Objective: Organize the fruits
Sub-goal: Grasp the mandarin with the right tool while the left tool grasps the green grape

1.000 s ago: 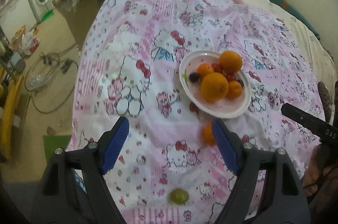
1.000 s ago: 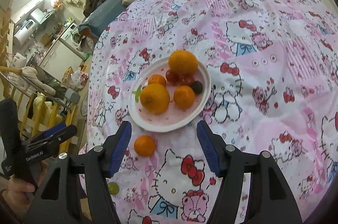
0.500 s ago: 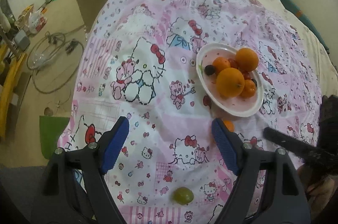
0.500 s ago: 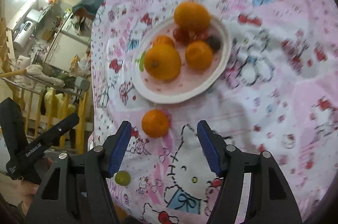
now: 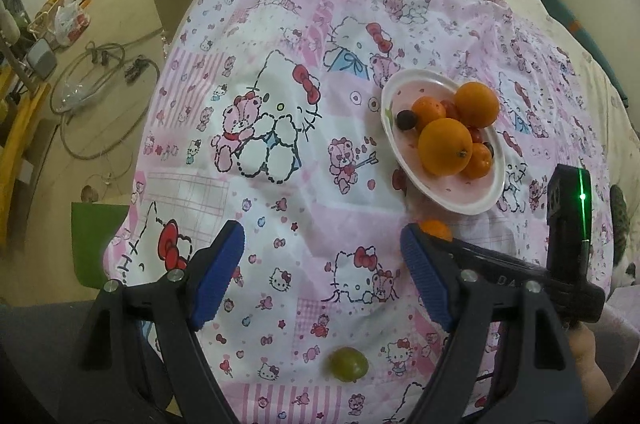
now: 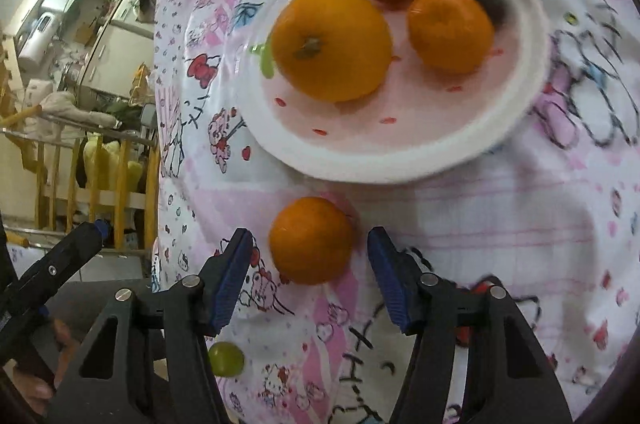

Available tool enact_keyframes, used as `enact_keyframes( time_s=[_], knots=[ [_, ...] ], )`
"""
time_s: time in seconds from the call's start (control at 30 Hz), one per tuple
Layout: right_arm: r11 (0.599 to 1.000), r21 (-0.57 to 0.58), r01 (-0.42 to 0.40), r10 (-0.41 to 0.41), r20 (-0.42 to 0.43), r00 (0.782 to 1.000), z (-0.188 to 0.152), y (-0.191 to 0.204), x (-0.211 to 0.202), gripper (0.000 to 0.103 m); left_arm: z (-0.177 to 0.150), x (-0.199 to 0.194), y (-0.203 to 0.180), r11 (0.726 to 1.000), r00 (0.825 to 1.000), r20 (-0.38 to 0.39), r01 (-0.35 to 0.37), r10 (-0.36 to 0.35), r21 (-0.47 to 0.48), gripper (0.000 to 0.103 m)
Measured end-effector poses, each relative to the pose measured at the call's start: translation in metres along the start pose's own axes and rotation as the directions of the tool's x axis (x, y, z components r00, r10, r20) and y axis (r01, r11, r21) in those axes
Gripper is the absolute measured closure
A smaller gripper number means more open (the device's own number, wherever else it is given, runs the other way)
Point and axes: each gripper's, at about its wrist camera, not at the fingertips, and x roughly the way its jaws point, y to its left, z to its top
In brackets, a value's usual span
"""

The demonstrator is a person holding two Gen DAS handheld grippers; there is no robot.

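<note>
In the right wrist view, the right gripper [image 6: 308,274] stood spread, blue pads [image 6: 230,282] flanking a loose mandarin [image 6: 310,239] with bare cloth on either side of it. Directly above it in frame, the white plate [image 6: 384,164] rim blocked the way forward, nearly touching the fruit. A green grape [image 6: 225,359] lay at lower left, beside the left gripper [image 6: 76,244]. The left wrist view showed open bedspread [image 5: 248,104] across the frame's left and centre.

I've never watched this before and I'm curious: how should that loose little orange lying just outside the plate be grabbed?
Grip the loose orange across its widest middle, coming from the side away from the plate, as the open right gripper already does. It is round, so any opposite sides work, and the plate rim blocks the far side.
</note>
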Motion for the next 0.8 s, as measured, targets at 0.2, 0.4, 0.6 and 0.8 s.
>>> enact_keyframes(
  time_s=[0.2,0.4,0.6,0.8],
  knots=[
    [0.996,-0.061,0.065,-0.065,0.003,0.998,-0.004,0.005,-0.002,0.062,-0.002,0.01,-0.008,0.999,1.0,-0.023,-0.02,0.021,0.035,0.025],
    [0.997,-0.057,0.059,-0.055,0.066,0.996,-0.013,0.001,-0.033,0.062,-0.016,0.025,-0.015,0.996,0.994,-0.111,0.027,-0.016,0.091,0.025],
    [0.998,-0.021,0.064,-0.061,0.139,0.988,-0.022,-0.011,-0.076,0.062,-0.059,0.031,-0.017,0.988,0.974,-0.227,0.055,-0.02,0.146,0.027],
    [0.998,0.018,0.056,-0.058,0.168,0.984,-0.023,-0.022,-0.094,0.062,-0.089,0.038,-0.029,0.979,0.96,-0.279,0.048,0.01,0.199,0.056]
  ],
)
